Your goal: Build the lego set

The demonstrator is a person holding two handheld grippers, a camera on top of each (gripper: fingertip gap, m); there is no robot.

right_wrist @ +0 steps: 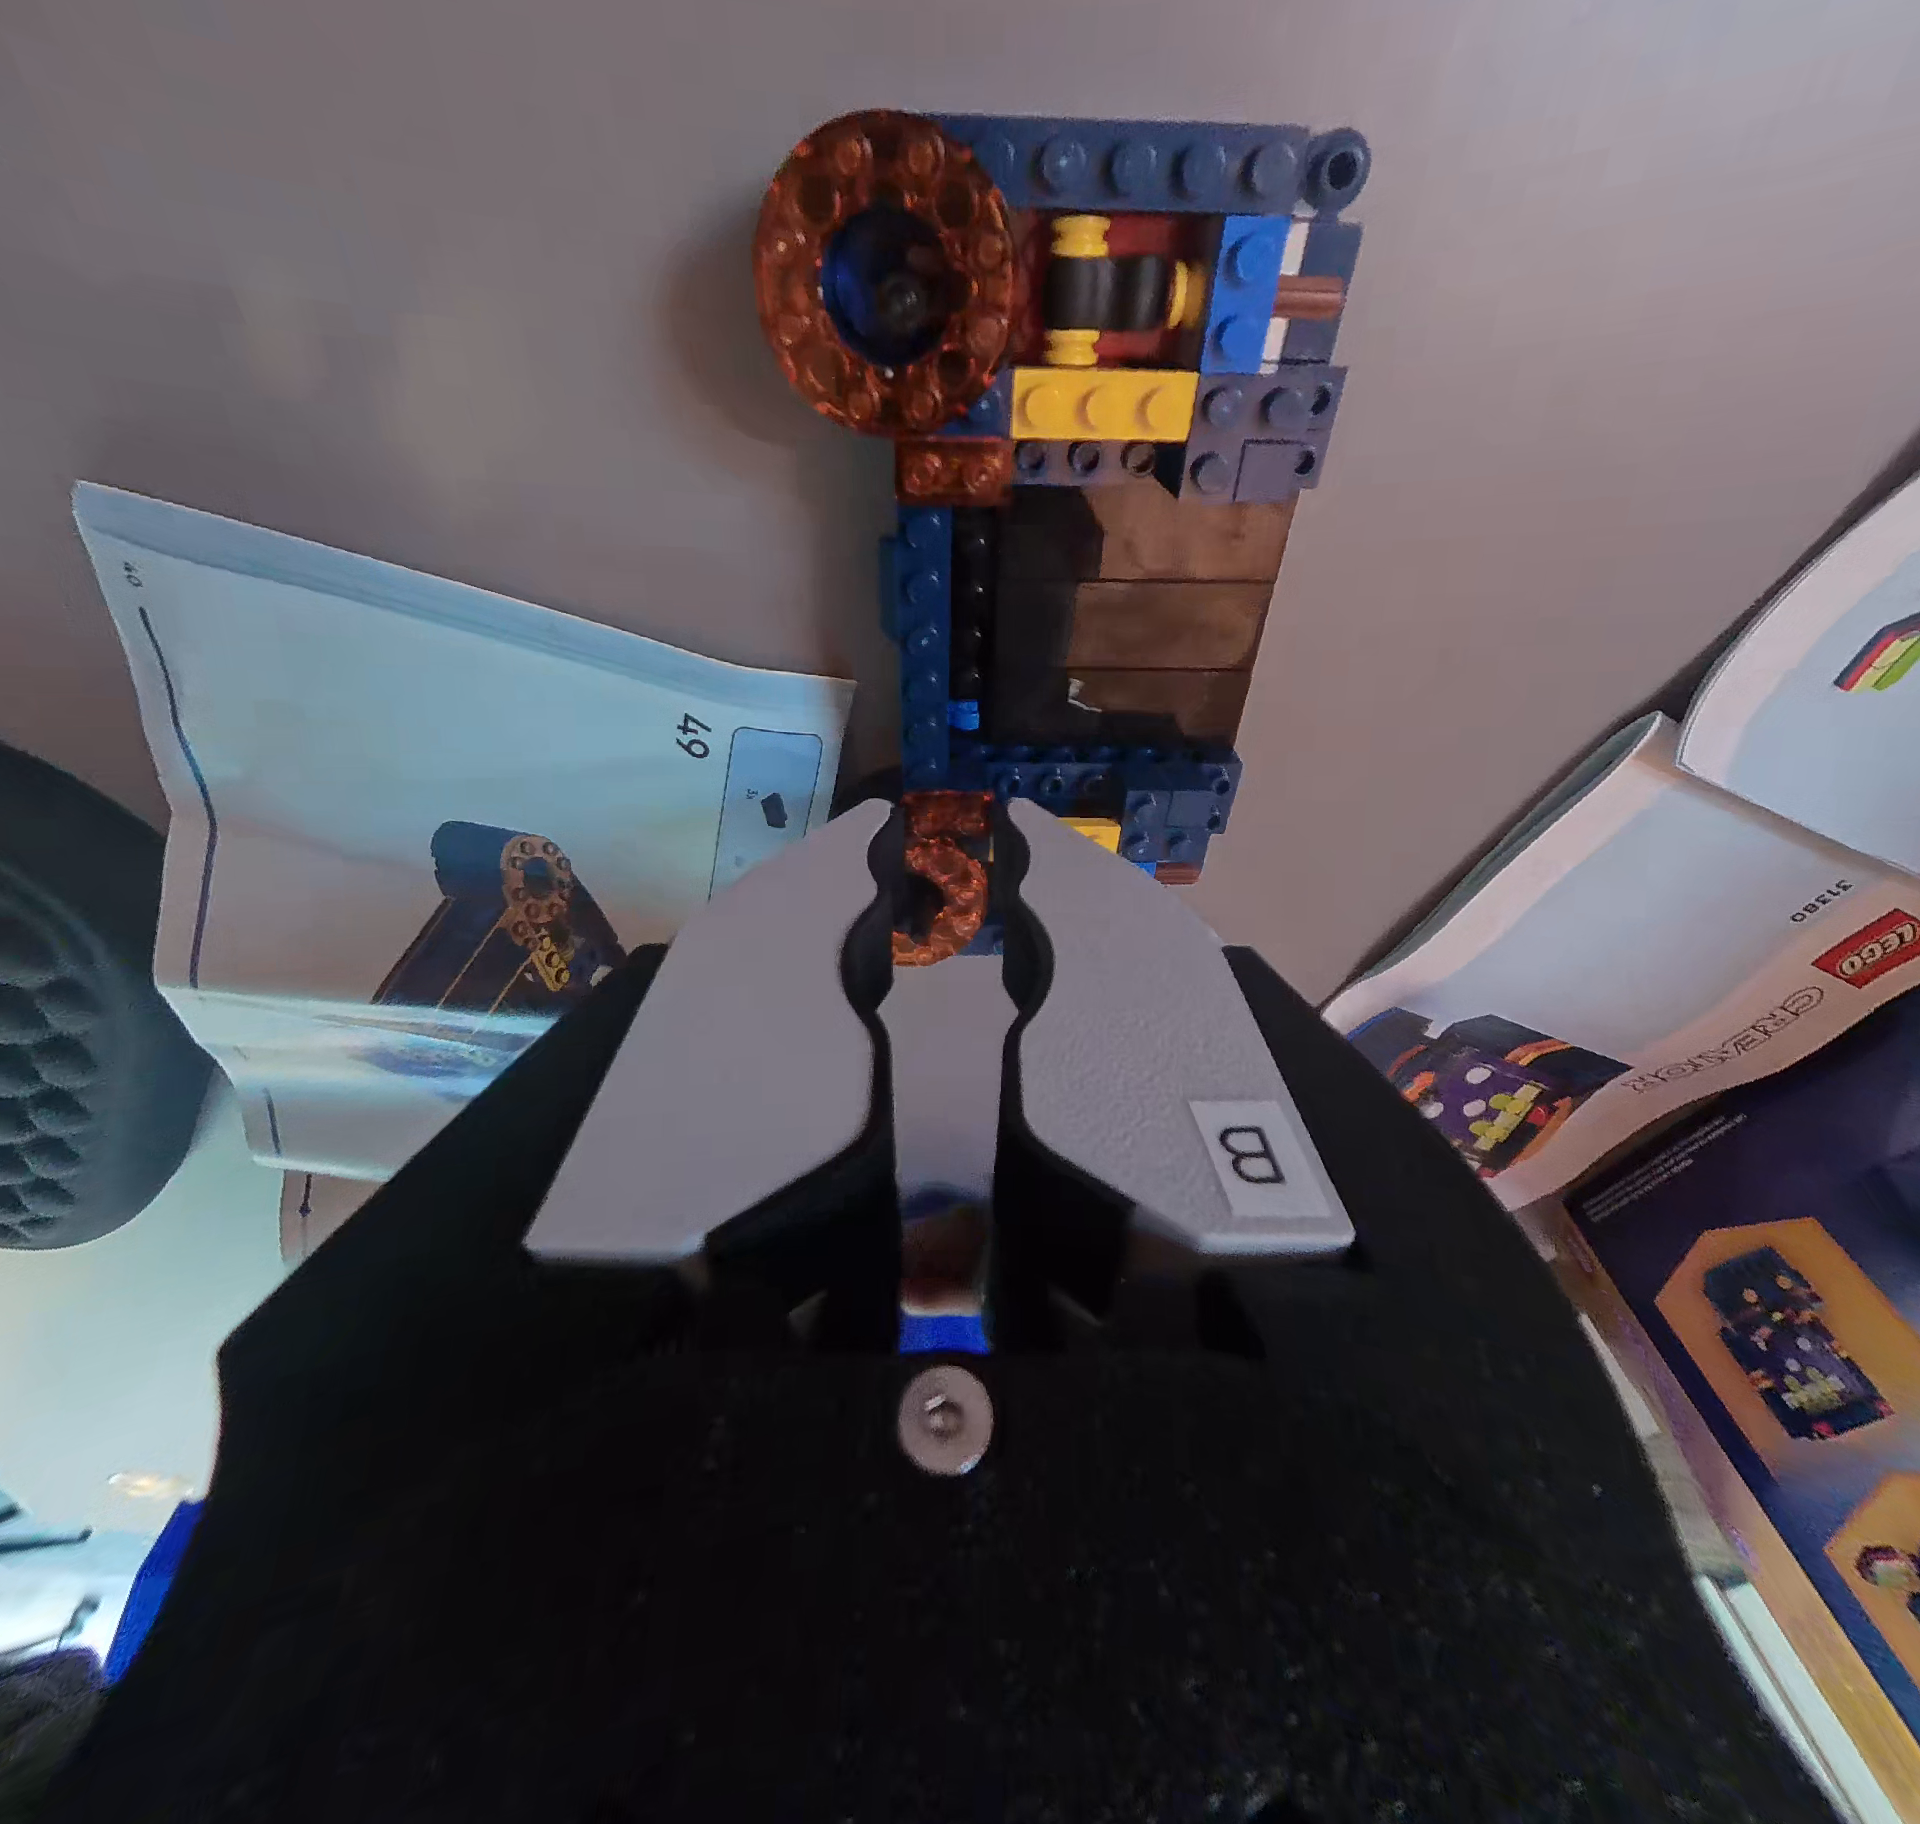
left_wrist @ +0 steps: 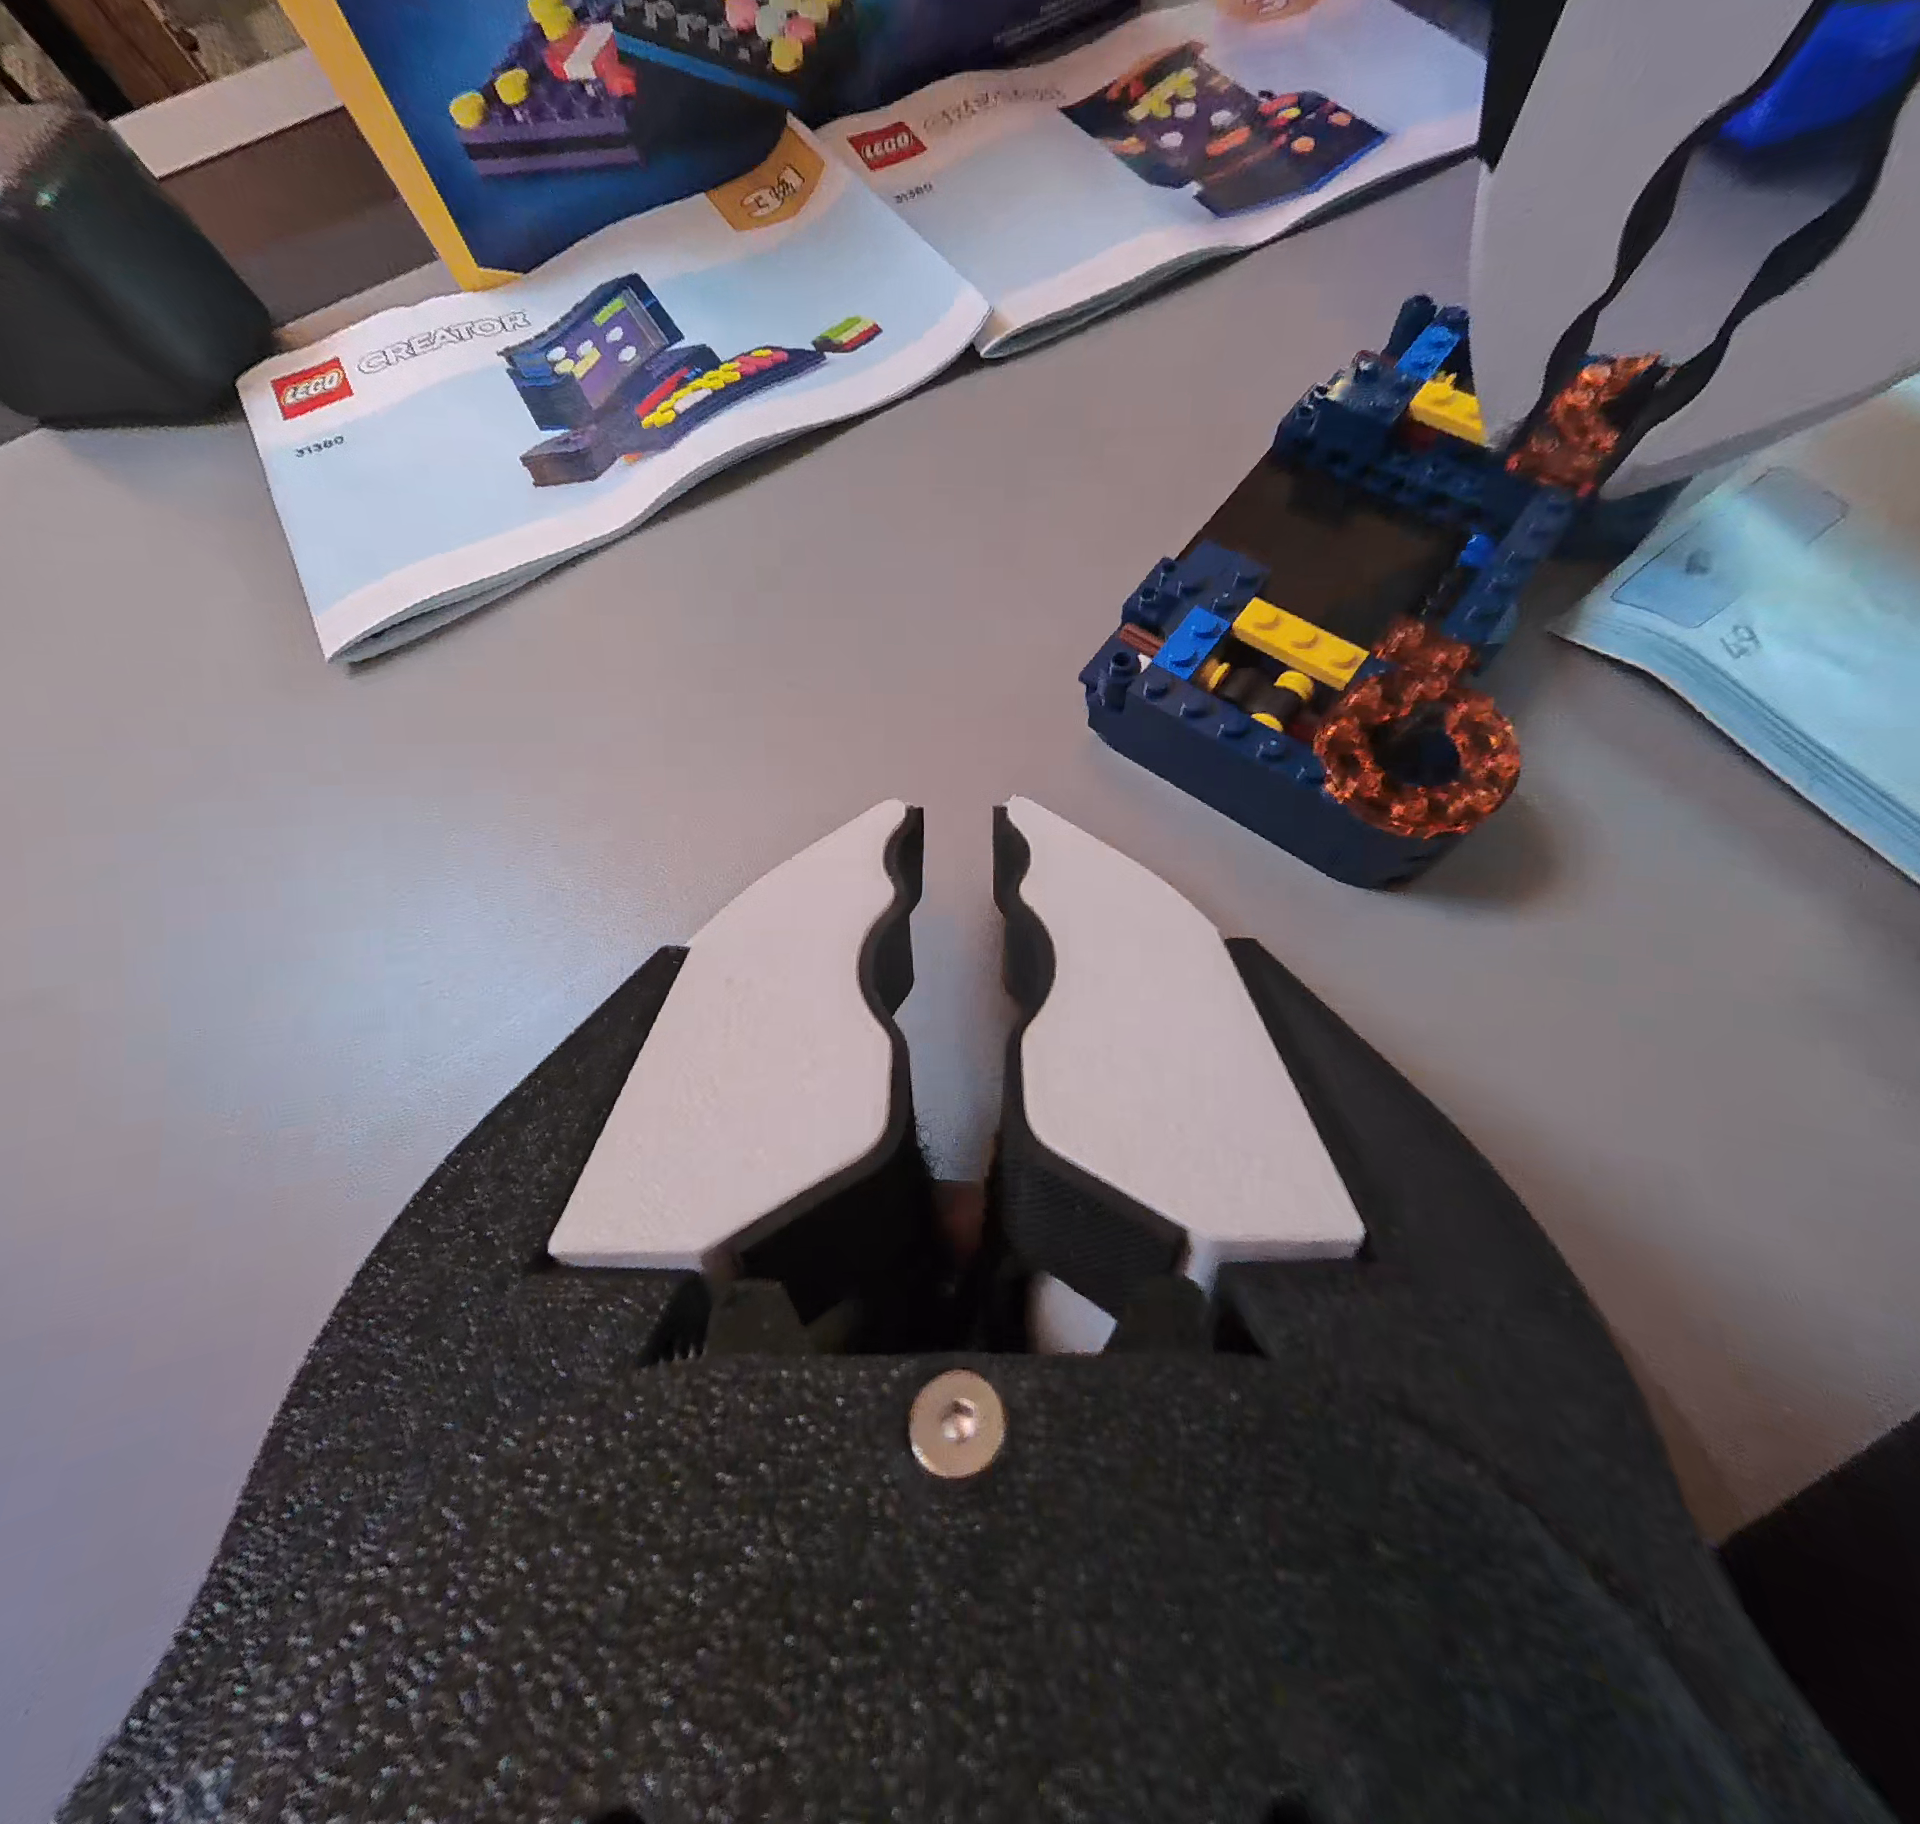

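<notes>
A dark blue brick model (left_wrist: 1340, 569) lies flat on the grey table (left_wrist: 727, 735), with yellow and blue bricks and a clear orange ring (left_wrist: 1418, 756) at its near end. My left gripper (left_wrist: 958, 818) hovers over bare table to the model's left, its jaws slightly apart and empty. In the right wrist view, the model (right_wrist: 1101, 611) stretches away from my right gripper (right_wrist: 948, 829). That gripper's pads are shut on a second orange ring piece (right_wrist: 940, 891) at the model's near end. The left wrist view shows this grasp from the side, on the orange ring piece (left_wrist: 1574, 413).
Two closed instruction booklets (left_wrist: 582, 455) (left_wrist: 1143, 143) and a blue and yellow set box (left_wrist: 644, 60) lie behind the model. An open booklet (left_wrist: 1787, 611) lies at its right. A dark round object (left_wrist: 104, 268) stands at the far left. The tips of one gripper are about 15 cm away from the tips of the other.
</notes>
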